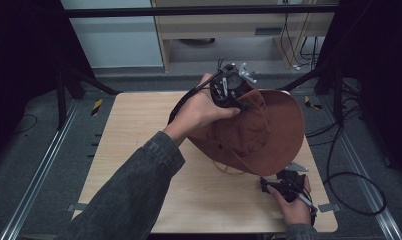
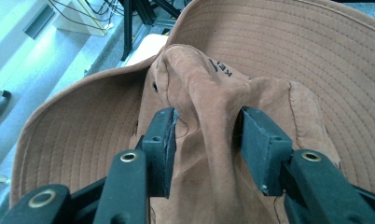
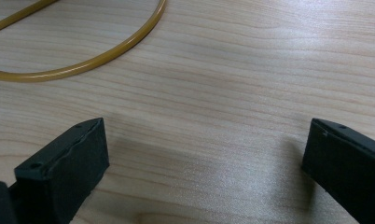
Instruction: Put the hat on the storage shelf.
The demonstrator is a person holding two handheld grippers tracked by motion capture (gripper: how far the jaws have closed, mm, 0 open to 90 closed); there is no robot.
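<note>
A brown wide-brimmed hat (image 1: 259, 130) rests on the wooden table (image 1: 134, 150), tipped up at its far side. My left gripper (image 1: 240, 101) reaches onto the crown from the far left. In the left gripper view a raised fold of the crown (image 2: 209, 107) stands between the jaws of that gripper (image 2: 206, 135). Thin dark gaps show beside both pads, so the gripper is open around the fold. My right gripper (image 1: 268, 186) lies low on the table near the hat's front brim. It is open (image 3: 204, 158) over bare wood with nothing between its fingers.
A yellow cord (image 3: 106, 56) loops over the table ahead of the right gripper, and the cord (image 1: 228, 170) trails from under the hat's near brim. A dark-sleeved forearm (image 1: 139, 190) crosses the table's near left. Black cables lie on the floor at the right.
</note>
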